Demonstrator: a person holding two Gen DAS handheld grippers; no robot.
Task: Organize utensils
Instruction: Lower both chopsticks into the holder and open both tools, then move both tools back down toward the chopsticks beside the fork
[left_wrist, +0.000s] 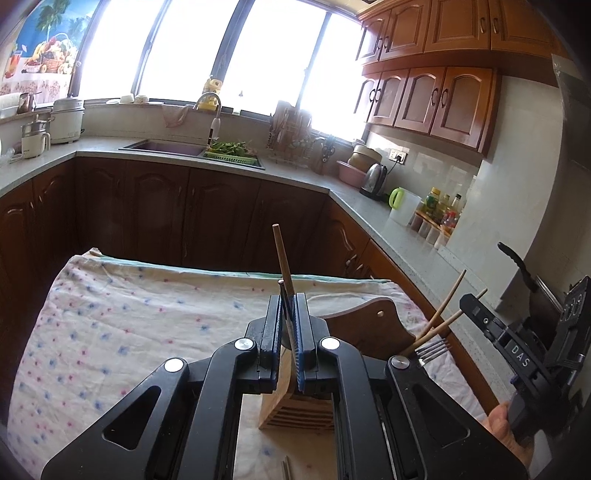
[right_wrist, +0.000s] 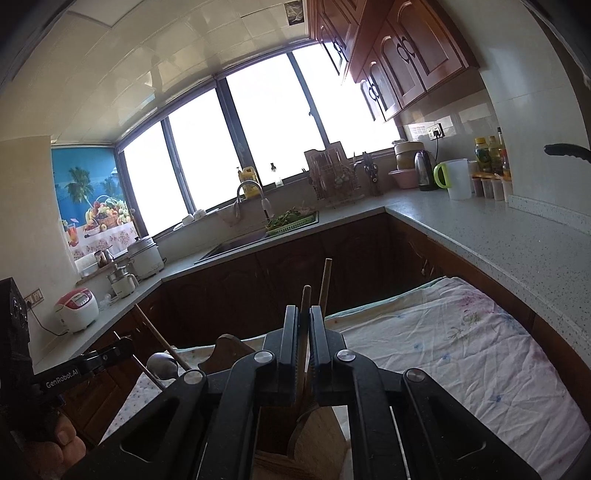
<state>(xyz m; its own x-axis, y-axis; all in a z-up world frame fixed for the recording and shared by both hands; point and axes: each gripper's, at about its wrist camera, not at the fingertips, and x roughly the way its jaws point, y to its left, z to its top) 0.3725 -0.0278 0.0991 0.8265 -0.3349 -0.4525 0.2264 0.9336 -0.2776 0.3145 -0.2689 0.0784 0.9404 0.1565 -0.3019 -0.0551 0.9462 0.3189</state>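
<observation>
Left wrist view: left gripper (left_wrist: 287, 314) squeezed tight on a wooden chopstick (left_wrist: 282, 258) and a thin metal stick (left_wrist: 283, 295), held up straight, likely to drop down into the wooden holder (left_wrist: 295, 410) just under, near on the flowery cloth (left_wrist: 147, 306). To the right, more chopsticks (left_wrist: 443, 314) and a fork (left_wrist: 434, 349).

Right wrist view: right gripper (right_wrist: 304, 325) pinched on a wooden handle (right_wrist: 305, 314), standing up in the holder (right_wrist: 317, 435), maybe to keep it tidy.

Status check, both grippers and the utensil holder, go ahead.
Left gripper shut on chopstick and metal utensil. Right gripper shut on wooden utensil. Both above wooden holder. Nothing blocking.
</observation>
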